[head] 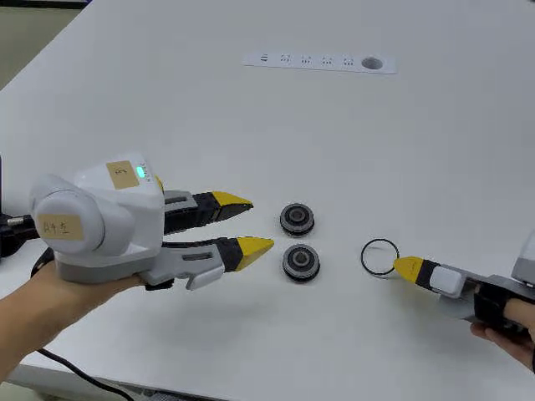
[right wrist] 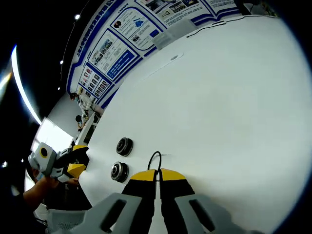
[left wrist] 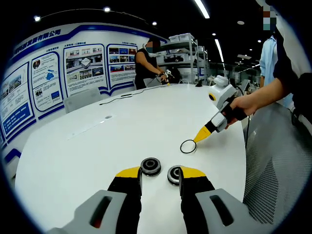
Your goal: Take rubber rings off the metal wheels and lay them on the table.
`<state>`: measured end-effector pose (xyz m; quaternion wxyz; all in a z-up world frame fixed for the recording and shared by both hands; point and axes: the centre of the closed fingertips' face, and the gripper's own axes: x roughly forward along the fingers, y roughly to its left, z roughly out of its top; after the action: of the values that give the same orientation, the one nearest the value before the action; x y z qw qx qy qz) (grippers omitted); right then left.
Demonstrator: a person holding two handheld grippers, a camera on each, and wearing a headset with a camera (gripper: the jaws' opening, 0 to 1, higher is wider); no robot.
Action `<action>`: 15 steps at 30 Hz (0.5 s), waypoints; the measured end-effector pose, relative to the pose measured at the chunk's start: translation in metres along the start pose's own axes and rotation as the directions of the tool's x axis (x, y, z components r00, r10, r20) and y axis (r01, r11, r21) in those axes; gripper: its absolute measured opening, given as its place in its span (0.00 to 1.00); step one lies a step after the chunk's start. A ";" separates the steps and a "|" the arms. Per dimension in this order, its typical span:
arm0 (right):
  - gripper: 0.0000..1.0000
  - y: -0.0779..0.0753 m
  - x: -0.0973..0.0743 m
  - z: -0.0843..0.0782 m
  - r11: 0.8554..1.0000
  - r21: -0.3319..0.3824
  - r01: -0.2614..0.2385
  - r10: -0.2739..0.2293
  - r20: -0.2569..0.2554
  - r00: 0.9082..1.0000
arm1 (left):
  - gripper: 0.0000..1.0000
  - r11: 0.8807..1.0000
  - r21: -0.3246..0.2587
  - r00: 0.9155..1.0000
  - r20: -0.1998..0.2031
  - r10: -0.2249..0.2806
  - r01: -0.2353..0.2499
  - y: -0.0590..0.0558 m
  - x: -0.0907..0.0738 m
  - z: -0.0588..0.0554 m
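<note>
Both grippers sit low over the white table [head: 167,100]. At the left of the scene, the left gripper [head: 248,223] is held in a hand with its jaws spread moderately wide and nothing between them. Its yellow tips point right toward two metal wheels and stop just short of them, with bare table showing in the gap.

The far wheel [head: 297,219] and the near wheel [head: 301,261] lie flat, close side by side and near the middle of the table. Each has a dark outer band around a lighter metal hub. In the left gripper view they lie just past the two jaw tips, and the near wheel partly overlaps the right-hand tip.

At the right of the scene, the right gripper [head: 407,267] comes in from the near right edge with its jaws pressed together. They pinch the near right edge of a thin black rubber ring [head: 363,256]. The ring lies on the table just right of the wheels and apart from them. In the right gripper view its loop rises from between the closed yellow tips.

A white socket strip [head: 322,61] lies flush in the far part of the table.
</note>
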<state>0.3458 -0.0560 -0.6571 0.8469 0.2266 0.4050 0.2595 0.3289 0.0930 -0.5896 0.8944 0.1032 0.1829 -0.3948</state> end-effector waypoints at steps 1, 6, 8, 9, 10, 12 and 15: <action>0.07 0.001 0.000 0.000 1.000 -0.003 0.001 -0.001 0.001 1.000 | 0.31 1.000 0.001 1.000 0.003 0.002 -0.002 0.000 -0.001 0.001; 0.09 0.001 -0.001 0.001 1.000 -0.010 0.007 -0.007 0.006 1.000 | 0.31 1.000 0.004 1.000 0.004 0.002 -0.002 0.000 -0.002 0.002; 0.10 -0.001 -0.003 0.004 0.999 -0.024 0.021 -0.021 0.020 1.000 | 0.31 1.000 0.006 1.000 0.003 0.001 -0.002 0.000 -0.002 0.001; 0.11 -0.002 -0.003 0.005 0.999 -0.026 0.026 -0.025 0.023 0.999 | 0.31 1.000 0.005 1.000 0.003 0.001 -0.001 -0.001 -0.002 0.001; 0.11 -0.003 -0.004 0.005 0.999 -0.024 0.025 -0.025 0.022 0.999 | 0.31 1.000 0.005 1.000 0.003 0.000 0.000 -0.001 -0.002 0.001; 0.12 -0.003 -0.006 0.006 0.999 -0.027 0.018 -0.017 0.030 0.999 | 0.31 1.000 0.010 1.000 -0.003 -0.002 0.002 -0.001 -0.002 0.000; 0.14 0.002 -0.010 0.012 1.000 -0.020 -0.018 0.019 0.064 0.998 | 0.31 1.000 0.015 1.000 -0.007 -0.009 0.009 -0.002 0.000 0.000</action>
<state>0.3494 -0.0623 -0.6435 0.8593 0.2305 0.3729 0.2636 0.3279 0.0919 -0.5896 0.8911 0.1103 0.1837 -0.3999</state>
